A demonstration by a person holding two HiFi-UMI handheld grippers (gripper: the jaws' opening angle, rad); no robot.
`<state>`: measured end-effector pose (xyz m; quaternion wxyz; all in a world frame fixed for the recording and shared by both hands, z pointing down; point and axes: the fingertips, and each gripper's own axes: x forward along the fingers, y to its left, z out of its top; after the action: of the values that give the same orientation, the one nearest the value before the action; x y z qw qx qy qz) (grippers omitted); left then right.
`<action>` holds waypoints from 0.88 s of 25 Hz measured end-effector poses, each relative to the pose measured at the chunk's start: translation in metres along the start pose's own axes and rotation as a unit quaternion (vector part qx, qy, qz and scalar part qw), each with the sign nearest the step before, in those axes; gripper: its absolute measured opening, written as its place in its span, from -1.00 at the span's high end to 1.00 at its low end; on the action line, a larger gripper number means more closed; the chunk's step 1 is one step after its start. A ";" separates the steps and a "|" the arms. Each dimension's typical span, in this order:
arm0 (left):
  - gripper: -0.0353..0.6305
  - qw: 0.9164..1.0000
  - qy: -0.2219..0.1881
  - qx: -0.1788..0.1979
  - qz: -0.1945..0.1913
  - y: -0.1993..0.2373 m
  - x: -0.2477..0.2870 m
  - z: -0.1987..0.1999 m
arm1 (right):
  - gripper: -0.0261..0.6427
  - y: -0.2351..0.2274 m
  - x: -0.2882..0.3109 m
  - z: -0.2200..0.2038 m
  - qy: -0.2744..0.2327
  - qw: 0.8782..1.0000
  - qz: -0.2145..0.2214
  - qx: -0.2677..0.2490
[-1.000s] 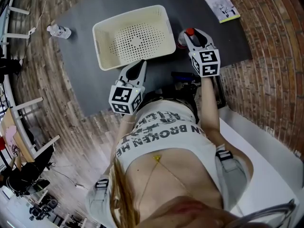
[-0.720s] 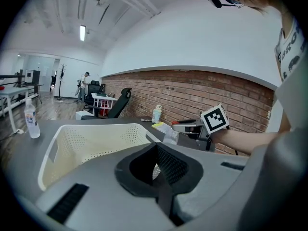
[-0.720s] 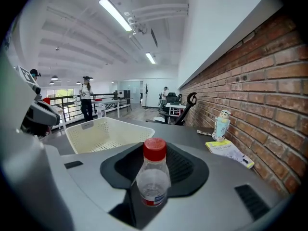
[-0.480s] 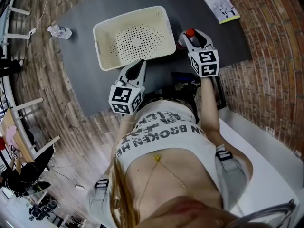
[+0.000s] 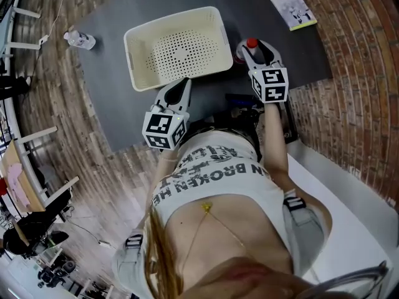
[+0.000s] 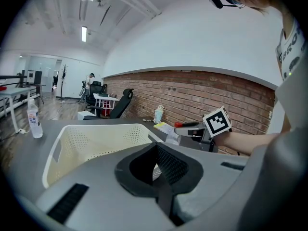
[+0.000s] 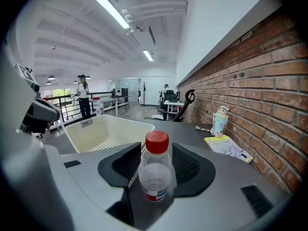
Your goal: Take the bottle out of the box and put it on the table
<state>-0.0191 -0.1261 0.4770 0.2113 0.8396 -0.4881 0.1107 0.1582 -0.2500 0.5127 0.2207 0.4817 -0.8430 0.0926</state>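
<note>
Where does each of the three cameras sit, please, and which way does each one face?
Head view: on the person's head, facing steeply down at the table, basket, left hand-held gripper and right hand-held gripper; torso and forearms show.
Left gripper view: on the left hand-held gripper, facing across the basket to a brick wall; a forearm and shirt show.
Right gripper view: on the right hand-held gripper, facing the bottle standing between its opening jaws; no arm shows.
Shared: all three show the basket.
</note>
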 end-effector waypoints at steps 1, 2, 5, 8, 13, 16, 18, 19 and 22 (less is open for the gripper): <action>0.88 1.000 0.000 0.000 -0.001 0.000 0.000 0.000 | 0.38 0.000 -0.001 -0.001 0.001 1.000 0.000 0.000; 0.88 1.000 -0.001 0.000 -0.001 -0.001 0.000 0.000 | 0.38 0.000 -0.003 -0.001 0.003 1.000 0.000 0.000; 0.88 1.000 -0.001 -0.002 -0.005 -0.002 0.001 0.000 | 0.38 -0.002 -0.007 -0.004 0.006 1.000 -0.001 -0.004; 0.88 1.000 -0.001 -0.002 -0.006 -0.003 0.003 -0.001 | 0.38 -0.005 -0.012 -0.007 0.009 1.000 -0.004 -0.006; 0.88 1.000 -0.004 -0.004 -0.004 0.001 0.000 -0.001 | 0.38 -0.008 -0.017 -0.013 0.017 1.000 -0.010 -0.002; 0.88 1.000 -0.005 -0.006 0.000 0.004 -0.002 0.000 | 0.39 -0.009 -0.020 -0.014 0.018 1.000 -0.014 0.001; 0.88 1.000 -0.005 -0.007 0.001 0.006 -0.003 0.000 | 0.39 -0.009 -0.021 -0.015 0.020 1.000 -0.015 0.004; 0.88 1.000 -0.005 -0.007 0.002 0.007 -0.003 0.000 | 0.39 -0.010 -0.021 -0.016 0.022 1.000 -0.016 0.004; 0.88 1.000 -0.007 -0.008 0.002 0.009 -0.003 0.001 | 0.39 -0.012 -0.024 -0.017 0.026 0.999 -0.021 0.001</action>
<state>-0.0285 -0.1279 0.4770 0.2144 0.8377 -0.4920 0.1012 0.1836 -0.2312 0.5162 0.2440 0.4968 -0.8267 0.1015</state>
